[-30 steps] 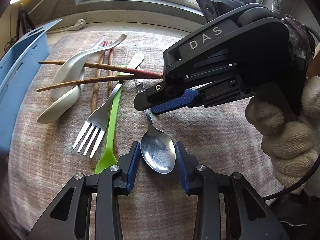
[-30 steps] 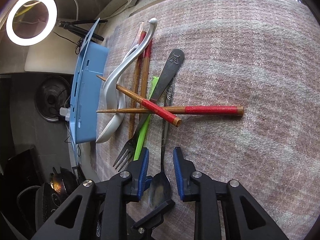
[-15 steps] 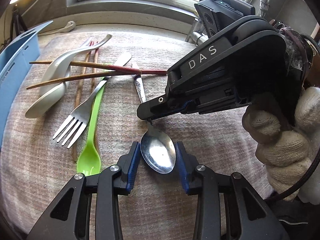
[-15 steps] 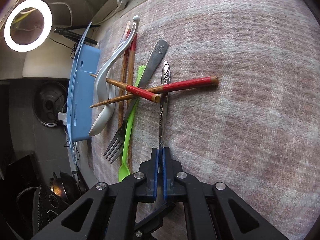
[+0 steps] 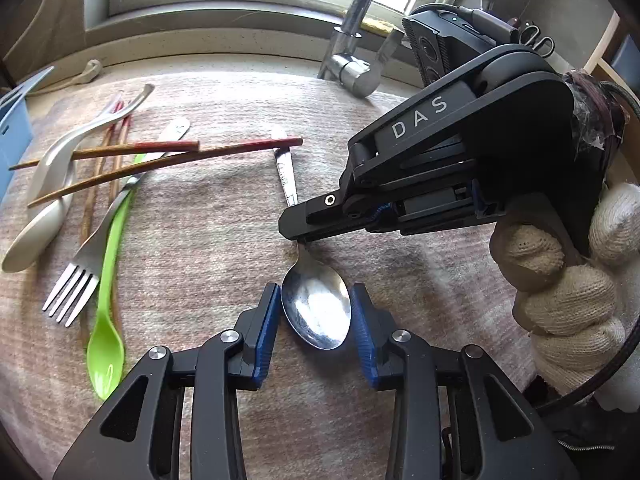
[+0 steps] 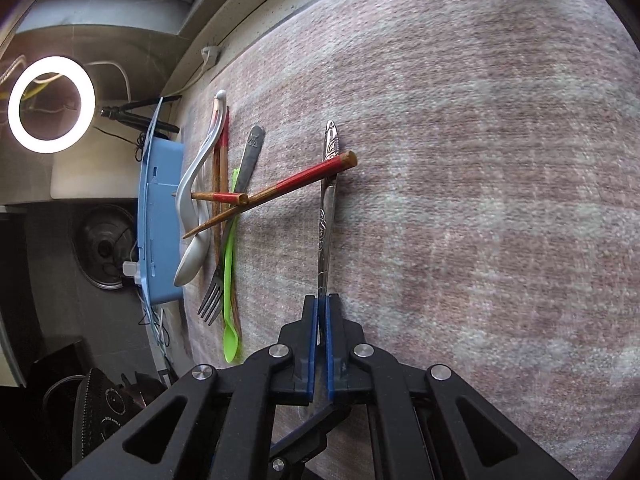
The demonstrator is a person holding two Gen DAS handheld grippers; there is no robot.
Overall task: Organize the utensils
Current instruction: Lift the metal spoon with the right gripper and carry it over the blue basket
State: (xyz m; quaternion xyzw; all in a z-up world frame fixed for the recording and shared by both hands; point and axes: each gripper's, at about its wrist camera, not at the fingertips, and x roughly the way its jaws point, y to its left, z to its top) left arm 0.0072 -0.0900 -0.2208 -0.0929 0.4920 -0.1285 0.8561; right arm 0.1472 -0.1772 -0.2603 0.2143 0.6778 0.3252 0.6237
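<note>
- the right gripper [image 6: 322, 320] was pressed together on the thin neck of the shiny steel spoon with an engraved handle [image 6: 326, 216], held by a hand in a white knit glove [image 5: 568, 280]
- the left gripper [image 5: 314, 320] stood part spread, its blue pads [image 5: 266, 328] either side of the spoon's bowl — whether they touched it i could not tell
- the spoon lay on the pinkish woven mat [image 6: 480, 200]; a red-tipped wooden chopstick [image 6: 312, 178] crossed its handle
- well apart — a steel fork [image 5: 86, 256], a lime green plastic spoon [image 5: 106, 312], a white ladle spoon [image 5: 48, 200]; beside them a blue plastic bin [image 6: 160, 220]
</note>
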